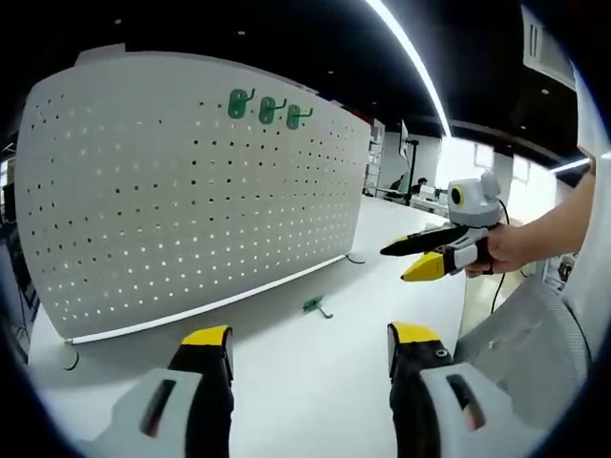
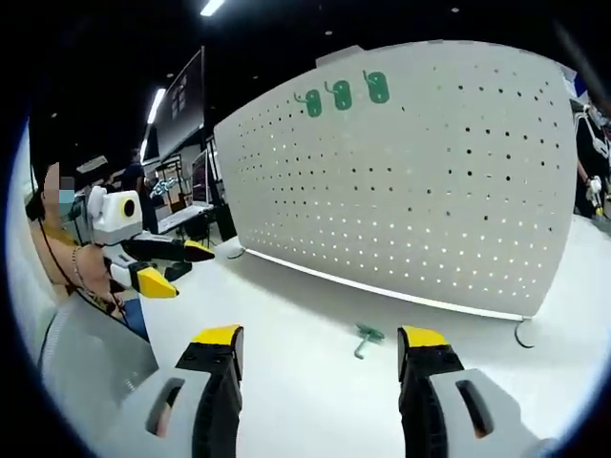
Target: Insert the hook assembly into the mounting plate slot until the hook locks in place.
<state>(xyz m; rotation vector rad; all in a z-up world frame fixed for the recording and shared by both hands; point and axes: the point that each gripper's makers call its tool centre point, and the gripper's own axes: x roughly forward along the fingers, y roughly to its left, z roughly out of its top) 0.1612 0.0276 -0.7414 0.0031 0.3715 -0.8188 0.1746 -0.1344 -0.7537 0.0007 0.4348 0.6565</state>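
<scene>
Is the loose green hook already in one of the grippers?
No. In the right gripper view the green hook lies on the white table in front of the pegboard, beyond the open right gripper.

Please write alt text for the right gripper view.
A green hook lies on the white table before an upright white pegboard carrying three green hooks. The right hand-held gripper is open and empty.
</scene>
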